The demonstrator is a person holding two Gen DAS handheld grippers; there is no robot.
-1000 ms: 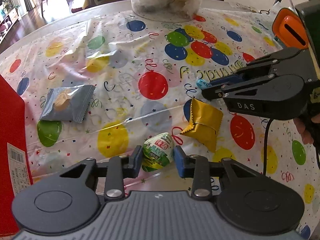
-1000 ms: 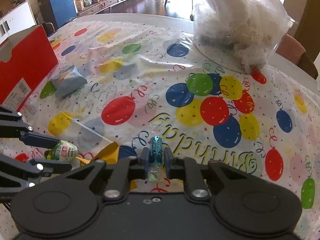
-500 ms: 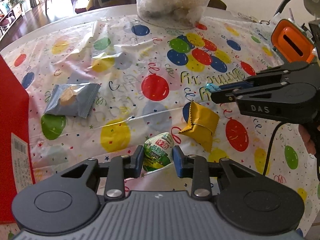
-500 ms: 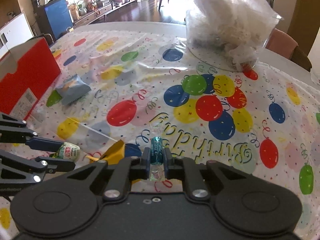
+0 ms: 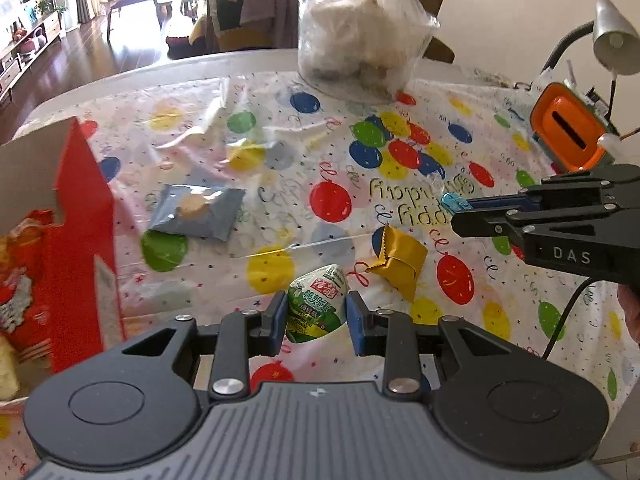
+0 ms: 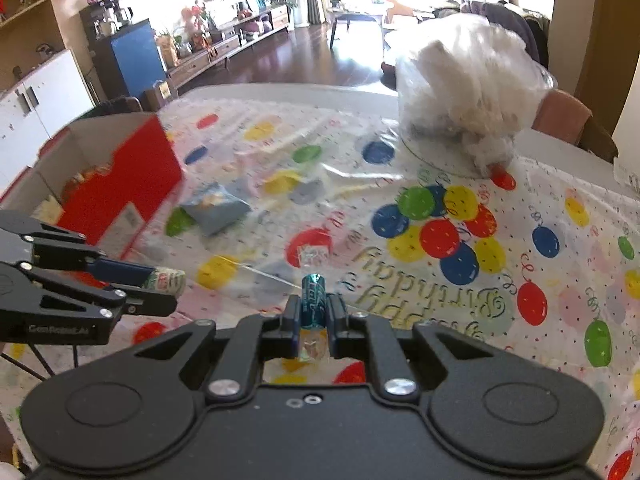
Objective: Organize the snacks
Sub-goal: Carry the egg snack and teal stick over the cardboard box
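My left gripper (image 5: 317, 312) is shut on a green and white snack packet (image 5: 317, 306) and holds it above the balloon tablecloth; the packet also shows in the right wrist view (image 6: 165, 279). My right gripper (image 6: 314, 310) is shut on a small teal wrapped candy (image 6: 313, 300), also seen in the left wrist view (image 5: 451, 202). A gold packet (image 5: 400, 261) and a grey-blue packet (image 5: 197, 211) lie on the cloth. An open red box (image 5: 86, 236) with snacks inside stands at the left, also in the right wrist view (image 6: 120, 192).
A clear container stuffed with white plastic bags (image 5: 362, 40) stands at the table's far side. An orange and grey device (image 5: 568, 136) and a desk lamp (image 5: 614, 40) are at the right. Chairs stand behind the table.
Both grippers have risen from the table with their snacks held. The left gripper's view now takes in the red box's open top at the left.
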